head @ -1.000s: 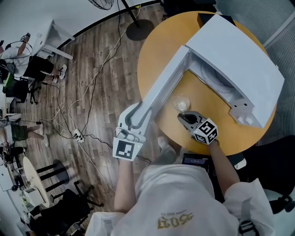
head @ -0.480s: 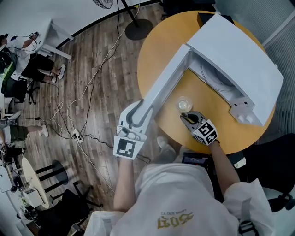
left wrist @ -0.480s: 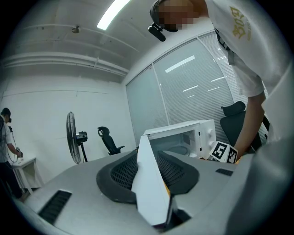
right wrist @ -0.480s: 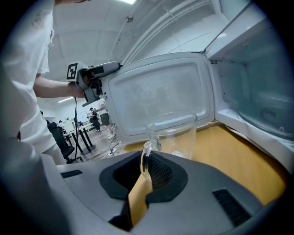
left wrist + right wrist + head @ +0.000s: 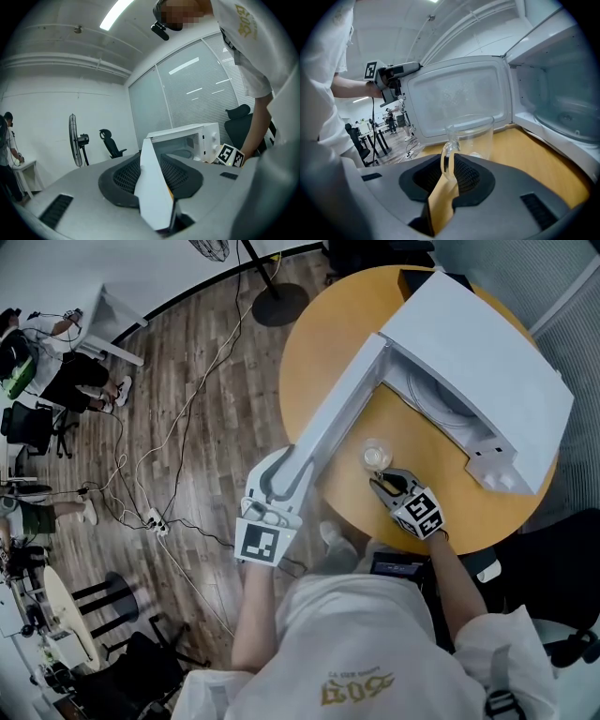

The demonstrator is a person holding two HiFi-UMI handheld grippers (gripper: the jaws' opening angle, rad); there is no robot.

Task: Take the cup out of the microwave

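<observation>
While the left tool [image 5: 285, 474] is clamped on the free edge of the open microwave door [image 5: 342, 404], which juts past the worktop's [image 5: 328, 324] left edge, the glass cup [image 5: 376, 455] stands upright on the worktop just beside that door, close to the near edge. Its handle [image 5: 446, 157] sits between the right tool's [image 5: 382, 482] jaws, which have just been opening and stand narrowly apart, not pressing it. Farther right, the microwave [image 5: 487, 371] gapes open.

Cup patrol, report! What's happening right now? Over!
Left gripper shut on the microwave door, holding it open. Right gripper jaws just opening, cup handle between them, not pinched. Cup out, upright on the table. Nothing in the way.
</observation>
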